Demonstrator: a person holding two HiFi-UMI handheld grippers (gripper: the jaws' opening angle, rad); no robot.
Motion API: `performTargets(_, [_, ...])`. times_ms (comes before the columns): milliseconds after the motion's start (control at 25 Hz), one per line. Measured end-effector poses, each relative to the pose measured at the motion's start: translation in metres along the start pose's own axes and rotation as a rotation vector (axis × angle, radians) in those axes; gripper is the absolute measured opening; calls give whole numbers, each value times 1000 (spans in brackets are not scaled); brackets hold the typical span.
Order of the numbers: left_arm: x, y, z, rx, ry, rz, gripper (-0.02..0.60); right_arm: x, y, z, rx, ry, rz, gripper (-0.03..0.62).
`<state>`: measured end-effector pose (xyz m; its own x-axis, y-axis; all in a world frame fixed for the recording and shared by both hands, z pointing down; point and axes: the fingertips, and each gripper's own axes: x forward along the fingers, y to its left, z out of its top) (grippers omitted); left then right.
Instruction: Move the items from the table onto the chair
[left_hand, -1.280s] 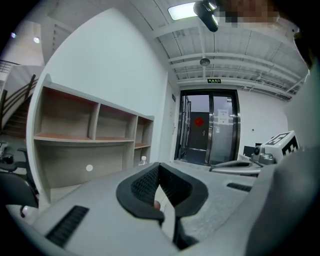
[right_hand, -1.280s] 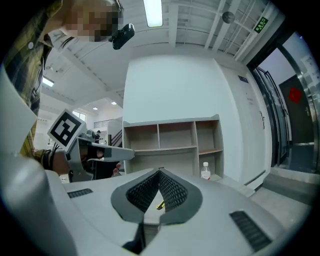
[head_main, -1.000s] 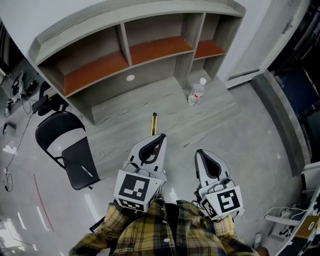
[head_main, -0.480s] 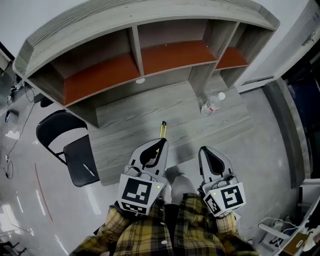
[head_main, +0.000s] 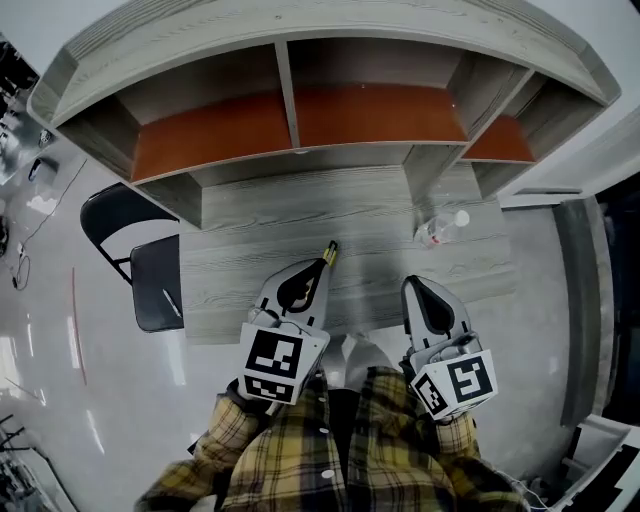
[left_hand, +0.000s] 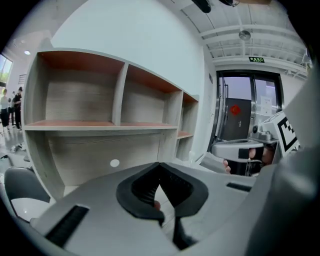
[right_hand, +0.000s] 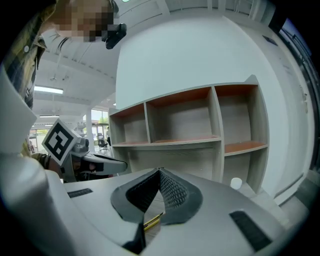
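Table (head_main: 260, 220) has come nearer, beneath left tongs (head_main: 323, 264) and right tongs (head_main: 418, 284).

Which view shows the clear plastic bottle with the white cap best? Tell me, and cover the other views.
The head view: the clear plastic bottle shows whole and unblocked on the grey wooden table. The right gripper view shows only its white cap. The left gripper view shows nothing clear of it.

Cool, even indoor light filled every view. White glare streaked the glossy floor (head_main: 60, 340) at the head view's left edge. The table (head_main: 250, 250) lay in soft shadow along its back edge, beneath the shelf unit (head_main: 200, 40). Both gripper views bowed outward into black corners, their foregrounds slightly soft.
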<state>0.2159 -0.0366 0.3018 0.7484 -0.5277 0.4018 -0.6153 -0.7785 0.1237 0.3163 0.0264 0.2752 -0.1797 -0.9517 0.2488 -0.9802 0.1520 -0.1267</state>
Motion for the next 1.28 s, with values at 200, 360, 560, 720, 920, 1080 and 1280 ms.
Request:
performTargets(200, [27, -3, -13, -39, 35, 67, 3, 14, -20, 2, -21, 22, 108, 17])
performTargets(360, [44, -3, -37, -58, 101, 115, 5, 20, -31, -7, -12, 43, 177, 17])
performTargets(560, [62, 4, -69, -84, 183, 171, 11, 28, -41, -17, -1, 67, 235, 17])
performTargets(720, [78, 7, -101, -96, 264, 166, 89, 30, -50, -26, 15, 88, 264, 17])
performTargets(920, [97, 8, -150, -83, 387, 139, 178, 31, -57, -42, 30, 125, 293, 17])
performTargets(1080, [111, 17, -188, -95, 474, 140, 212, 32, -61, -54, 45, 151, 307, 17])
performTargets(1280, [129, 28, -221, -98, 568, 150, 219, 30, -68, -72, 72, 187, 310, 17])
